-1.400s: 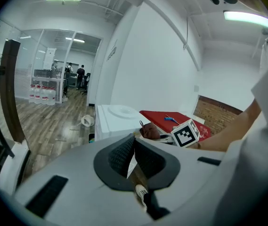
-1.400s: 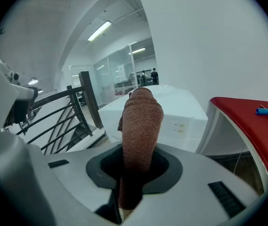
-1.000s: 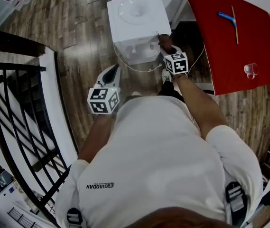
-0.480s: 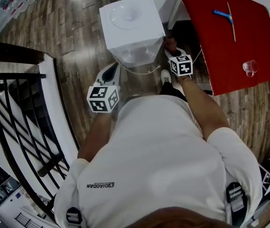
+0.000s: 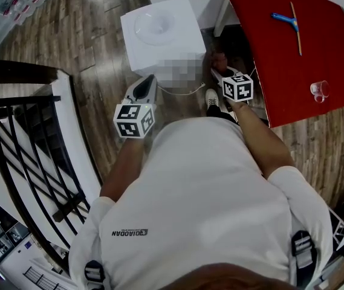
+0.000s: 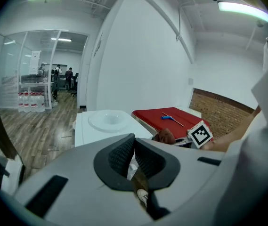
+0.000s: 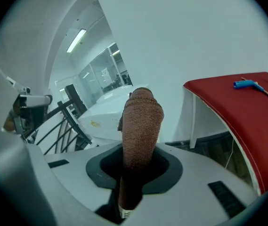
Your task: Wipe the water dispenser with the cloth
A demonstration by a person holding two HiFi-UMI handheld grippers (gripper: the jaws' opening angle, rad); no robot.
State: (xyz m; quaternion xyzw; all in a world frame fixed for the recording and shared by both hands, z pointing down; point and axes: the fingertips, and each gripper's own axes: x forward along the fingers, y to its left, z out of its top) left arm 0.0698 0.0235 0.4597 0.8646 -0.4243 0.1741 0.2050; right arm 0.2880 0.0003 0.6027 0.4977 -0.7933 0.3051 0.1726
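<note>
The brown cloth (image 7: 141,121) is clamped tight in the right claw (image 5: 221,72), held low just beside the white water dispenser (image 5: 159,35), by the red surface (image 5: 292,59). The left claw (image 5: 149,80) is pinched pretty much closed with nothing gripped, parked near the dispenser's front.

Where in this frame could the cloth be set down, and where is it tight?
Bare: the red table between the blue-handled tool and the clear cup, and the water dispenser's flat top around its round recess. Tight: the gap between dispenser and table, where the right gripper holds the cloth.
</note>
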